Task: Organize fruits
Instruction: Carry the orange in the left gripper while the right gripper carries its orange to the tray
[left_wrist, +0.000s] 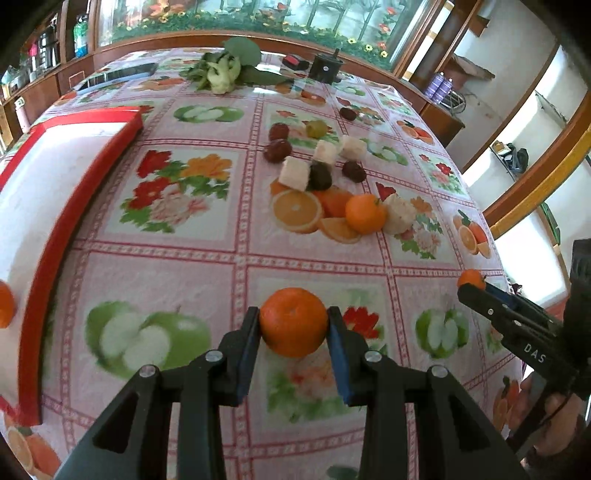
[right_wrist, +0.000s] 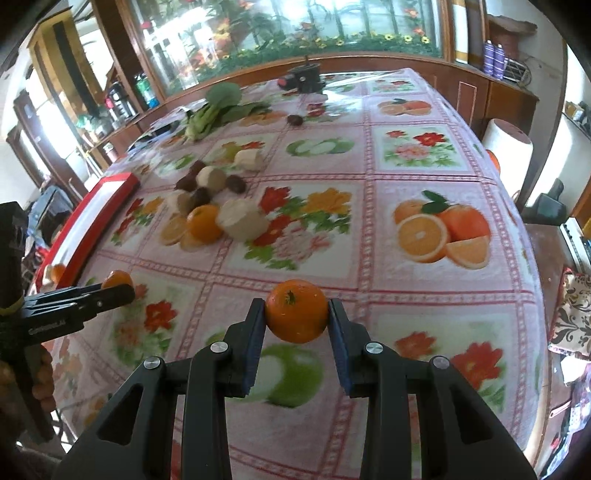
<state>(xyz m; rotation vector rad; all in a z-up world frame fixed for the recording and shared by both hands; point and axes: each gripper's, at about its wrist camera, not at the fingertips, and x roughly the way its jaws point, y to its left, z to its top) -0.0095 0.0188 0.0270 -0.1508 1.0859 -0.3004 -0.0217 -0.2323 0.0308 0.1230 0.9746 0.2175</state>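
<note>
Clamping 1 orange (left_wrist: 293, 322) (right_wrist: 296, 315) each, left hand-held gripper (left_wrist: 293, 325) and right hand-held gripper (right_wrist: 296, 320).

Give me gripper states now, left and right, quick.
Left gripper: closed on a tangerine.
Right gripper: closed on another tangerine.

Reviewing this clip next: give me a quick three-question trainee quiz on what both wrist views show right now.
1. True or false: each gripper is clamped on a tangerine.
2. Where does the red-rimmed tray lie relative to the left gripper: A) to its left, B) to its right, C) directly beneath it?
3. How many tangerines remain loose in the fruit pile on the tablecloth?

Key:
1. True: the left gripper's tangerine and the right gripper with its tangerine.
2. A.
3. One.
</note>
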